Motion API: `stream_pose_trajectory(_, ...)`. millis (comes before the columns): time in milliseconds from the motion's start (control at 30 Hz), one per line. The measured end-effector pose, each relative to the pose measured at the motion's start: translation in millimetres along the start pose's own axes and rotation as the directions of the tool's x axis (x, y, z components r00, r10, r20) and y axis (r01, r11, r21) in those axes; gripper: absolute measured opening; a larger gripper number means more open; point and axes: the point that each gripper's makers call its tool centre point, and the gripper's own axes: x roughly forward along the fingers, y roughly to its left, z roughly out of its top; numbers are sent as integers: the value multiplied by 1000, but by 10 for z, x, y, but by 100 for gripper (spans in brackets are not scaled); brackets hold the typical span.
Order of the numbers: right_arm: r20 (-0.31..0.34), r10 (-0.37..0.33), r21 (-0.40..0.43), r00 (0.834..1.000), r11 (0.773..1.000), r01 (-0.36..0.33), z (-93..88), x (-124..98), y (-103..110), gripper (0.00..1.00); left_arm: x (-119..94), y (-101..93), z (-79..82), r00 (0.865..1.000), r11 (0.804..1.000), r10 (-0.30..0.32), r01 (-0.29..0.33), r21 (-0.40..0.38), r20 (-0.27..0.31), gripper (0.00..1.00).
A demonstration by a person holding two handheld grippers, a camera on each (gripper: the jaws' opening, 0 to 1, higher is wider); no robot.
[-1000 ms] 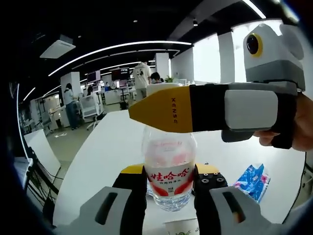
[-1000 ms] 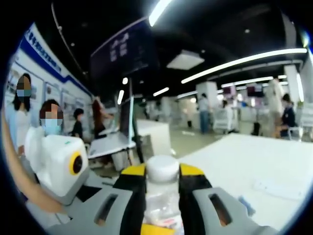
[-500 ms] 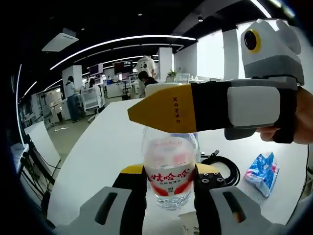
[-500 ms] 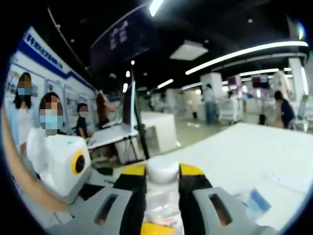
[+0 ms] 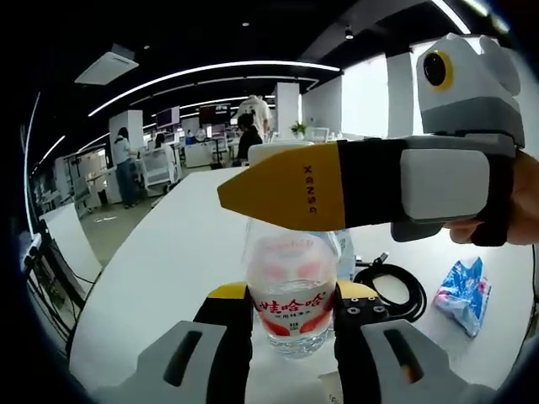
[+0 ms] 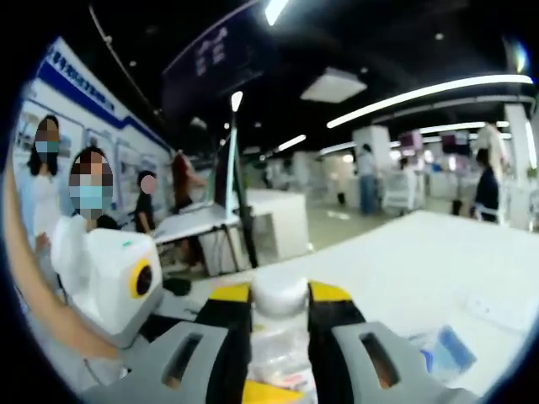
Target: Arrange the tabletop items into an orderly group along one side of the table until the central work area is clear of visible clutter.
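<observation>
A clear water bottle (image 5: 290, 282) with a red label stands upright between the jaws of my left gripper (image 5: 292, 296), which is shut on its body. My right gripper (image 5: 286, 198) reaches in from the right of the left gripper view, its yellow jaw lying across the bottle's top, with a hand behind it. In the right gripper view the bottle's white cap (image 6: 280, 290) sits pinched between the yellow and black jaws of my right gripper (image 6: 280, 296). The bottle's base is hidden, so I cannot tell whether it rests on the white table (image 5: 168, 278).
A black coiled cable (image 5: 394, 286) lies on the table right of the bottle, with a blue and white packet (image 5: 463, 290) beyond it. That packet (image 6: 446, 353) is low right in the right gripper view. People and desks fill the office behind.
Both grippers keep their hold on the bottle. The cameras have shifted, so the black cable has come into the left gripper view and the packet into the right one.
</observation>
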Motion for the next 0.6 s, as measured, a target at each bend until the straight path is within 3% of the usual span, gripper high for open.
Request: stream_pose_trajectory(600, 14, 4, -25, 1000, 1000, -3, -41, 15, -81, 22, 132, 11, -24, 1000, 1000, -2, 2, 12, 11, 35)
